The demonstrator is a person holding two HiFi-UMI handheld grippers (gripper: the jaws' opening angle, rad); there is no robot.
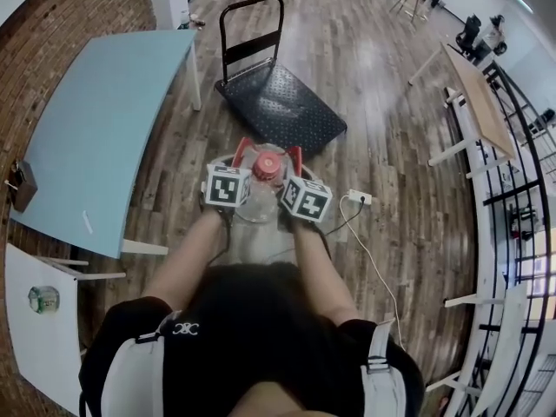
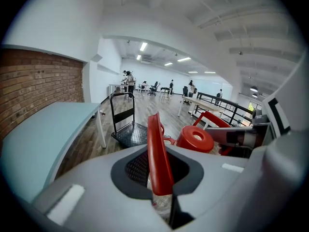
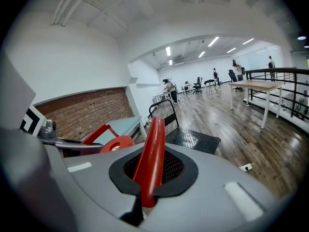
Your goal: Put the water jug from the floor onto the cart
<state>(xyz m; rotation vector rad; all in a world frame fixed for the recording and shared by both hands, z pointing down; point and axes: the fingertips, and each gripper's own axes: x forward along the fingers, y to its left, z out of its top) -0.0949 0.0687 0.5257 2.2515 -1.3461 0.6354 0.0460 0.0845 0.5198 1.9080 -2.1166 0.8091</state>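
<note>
jaws of left gripper [image 2: 161, 178] and right gripper [image 3: 147, 178] pinch water jug's [image 1: 257, 205] red handles [image 2: 157, 139].

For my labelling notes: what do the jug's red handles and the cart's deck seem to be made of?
Jug handles: probably moulded plastic, glossy red, with smooth reflections. Cart deck: maybe metal or hard plastic, matte black, dotted anti-slip pattern.

No lettering can be read (the marker cubes [image 1: 228, 186] bear only patterns).
</note>
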